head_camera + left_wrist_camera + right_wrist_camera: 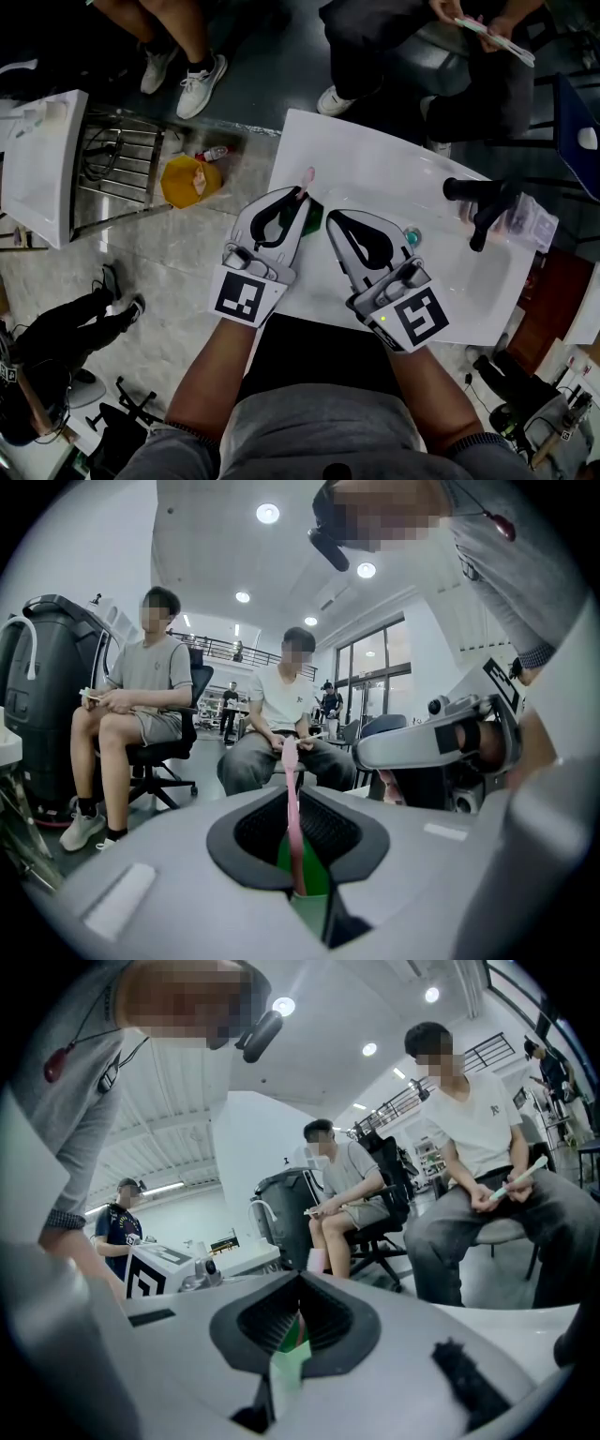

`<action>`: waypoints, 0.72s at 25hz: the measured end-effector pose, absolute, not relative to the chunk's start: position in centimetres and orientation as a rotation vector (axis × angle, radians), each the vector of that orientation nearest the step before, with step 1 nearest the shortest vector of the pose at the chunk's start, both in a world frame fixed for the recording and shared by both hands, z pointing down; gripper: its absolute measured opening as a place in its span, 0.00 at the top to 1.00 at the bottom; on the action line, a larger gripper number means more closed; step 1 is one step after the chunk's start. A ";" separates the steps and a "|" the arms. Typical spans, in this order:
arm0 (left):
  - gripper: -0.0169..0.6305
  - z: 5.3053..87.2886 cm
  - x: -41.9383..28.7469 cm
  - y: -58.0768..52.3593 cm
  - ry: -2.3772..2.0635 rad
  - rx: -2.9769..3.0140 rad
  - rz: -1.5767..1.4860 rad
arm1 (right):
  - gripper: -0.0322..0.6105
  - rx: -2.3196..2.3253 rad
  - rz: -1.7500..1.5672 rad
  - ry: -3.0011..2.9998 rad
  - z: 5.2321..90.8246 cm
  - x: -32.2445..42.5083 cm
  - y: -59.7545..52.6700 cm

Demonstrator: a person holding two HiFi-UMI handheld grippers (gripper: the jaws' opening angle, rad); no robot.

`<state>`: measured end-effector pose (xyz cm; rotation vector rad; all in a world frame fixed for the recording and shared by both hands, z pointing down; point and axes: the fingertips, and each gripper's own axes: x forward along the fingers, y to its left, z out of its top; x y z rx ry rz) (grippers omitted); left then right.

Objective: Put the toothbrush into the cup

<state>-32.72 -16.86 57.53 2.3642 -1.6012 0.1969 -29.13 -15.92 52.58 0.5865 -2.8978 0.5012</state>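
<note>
A: The left gripper [301, 196], how do its jaws stand?

B: A narrow gap. The pink toothbrush [292, 803] stands upright in it. Green shows beside the handle, so the pads are not squeezing it. The right gripper [331, 218] is closed on the wall of the green cup [314, 217].

A: Room around the cup?

B: The white table [375, 164] lies bare beyond the cup and to its right, as far as a black handled thing [478, 202] well apart from it. The table's left edge runs close by the cup. Past that edge, on the floor, are a metal rack [117, 159] and a yellow object [186, 180]. A small teal thing [412, 237] sits right of the cup, beside the right gripper.

A: And the toothbrush against the claw?

B: Its lower part shows against the cup's green, and its head rises past the left jaw tips.
</note>
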 end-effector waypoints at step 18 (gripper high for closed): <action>0.90 53.6 -33.6 -16.5 -1.684 2.376 0.156 | 0.93 0.549 0.462 -2.933 50.1 -28.8 -16.1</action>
